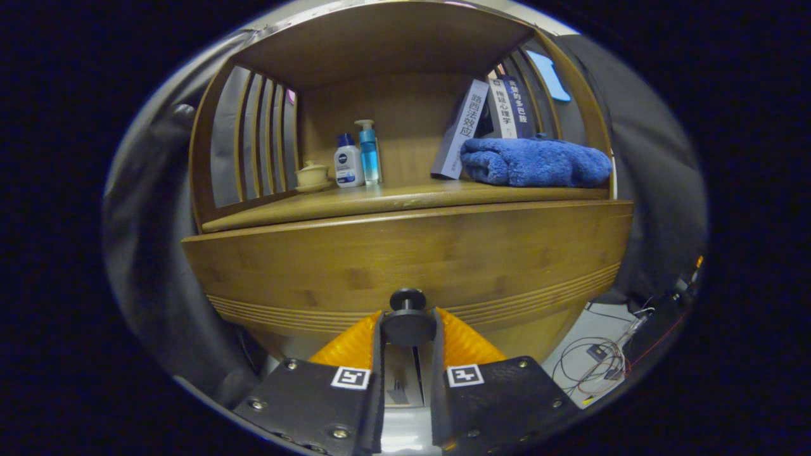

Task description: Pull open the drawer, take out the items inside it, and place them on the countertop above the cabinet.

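A wooden cabinet fills the view, with its drawer front [405, 253] just ahead of me. A round black knob [408, 316] sticks out from the drawer's lower middle. My gripper [408, 326] is shut on this knob, one finger pressing each side of it. The drawer's inside and its contents are hidden. Above the drawer lies the wooden countertop [393, 197], inside an open shelf bay.
On the countertop stand a small lidded cup [312, 175], a white lotion bottle [348, 163] and a blue pump bottle [369, 154] at the back left. Leaning books [472, 126] and a folded blue towel [535, 163] take the right side. Cables [602, 361] lie on the floor at the lower right.
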The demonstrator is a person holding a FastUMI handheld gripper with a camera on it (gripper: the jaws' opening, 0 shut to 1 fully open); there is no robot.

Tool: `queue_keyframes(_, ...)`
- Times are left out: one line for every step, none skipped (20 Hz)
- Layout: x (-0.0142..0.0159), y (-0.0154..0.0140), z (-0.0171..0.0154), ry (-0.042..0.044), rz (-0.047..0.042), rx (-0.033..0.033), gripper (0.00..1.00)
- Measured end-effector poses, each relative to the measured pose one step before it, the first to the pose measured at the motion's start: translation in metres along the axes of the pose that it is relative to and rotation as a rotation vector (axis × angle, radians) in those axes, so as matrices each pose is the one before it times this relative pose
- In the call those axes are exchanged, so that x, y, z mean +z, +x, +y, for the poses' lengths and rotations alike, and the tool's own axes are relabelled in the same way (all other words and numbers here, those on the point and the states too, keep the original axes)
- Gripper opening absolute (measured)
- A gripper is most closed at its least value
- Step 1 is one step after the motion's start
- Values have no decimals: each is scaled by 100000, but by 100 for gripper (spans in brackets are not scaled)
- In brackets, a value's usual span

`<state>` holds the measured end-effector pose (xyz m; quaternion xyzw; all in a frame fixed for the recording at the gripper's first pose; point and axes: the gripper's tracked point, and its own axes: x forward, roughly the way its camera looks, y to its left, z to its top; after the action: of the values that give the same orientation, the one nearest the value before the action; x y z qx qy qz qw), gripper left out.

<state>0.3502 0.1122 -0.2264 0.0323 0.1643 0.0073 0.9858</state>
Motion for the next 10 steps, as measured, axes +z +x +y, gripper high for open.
queue_keyframes(-266, -1071, -87, 110, 124, 157, 30)
queue_keyframes(-360, -1142, -75, -109, 393, 157, 30)
queue_keyframes(-286, -1154, -107, -130, 322, 218, 30)
queue_keyframes(-368, -1144, -60, 28, 474, 185, 30)
queue_keyframes(-276, -1027, -84, -258, 340, 204, 30)
queue_keyframes(-348, -989, 15, -508, 385, 190, 30)
queue_keyframes(-237, -924, -89, -493, 203, -6, 30)
queue_keyframes(-366, -848, -100, -338, 367, 62, 30)
queue_keyframes(-460, -817, -59, 372, 858, 224, 30)
queue_keyframes(-558, -687, -62, 694, 857, 247, 30)
